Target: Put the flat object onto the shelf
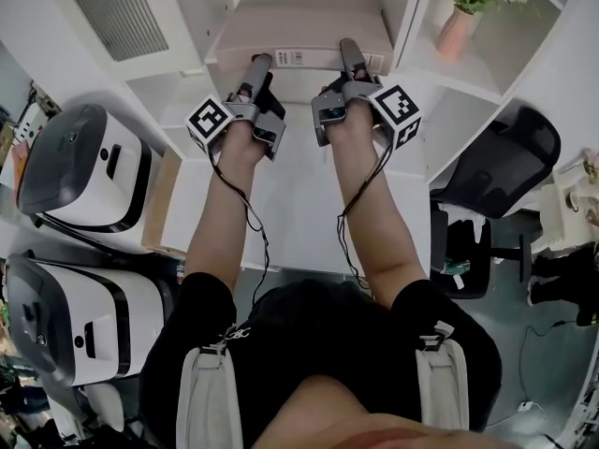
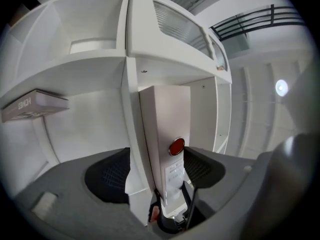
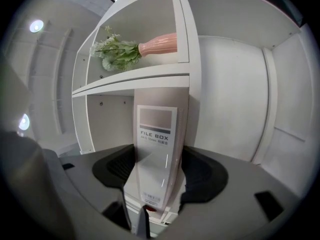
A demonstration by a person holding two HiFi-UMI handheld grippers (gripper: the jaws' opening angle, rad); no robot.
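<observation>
The flat pale-beige file box (image 1: pixel 299 21) lies in a compartment of the white shelf unit (image 1: pixel 408 17), its labelled near edge facing the person, beside the compartment that holds a pink vase with green sprigs (image 1: pixel 459 24). The right gripper (image 1: pixel 348 52) has its jaws clamped on that near edge, both pads pressing the box, while the left gripper (image 1: pixel 259 64) has its jaws apart around the same edge, one pad against the box and white shelf showing in the gap beside the other
</observation>
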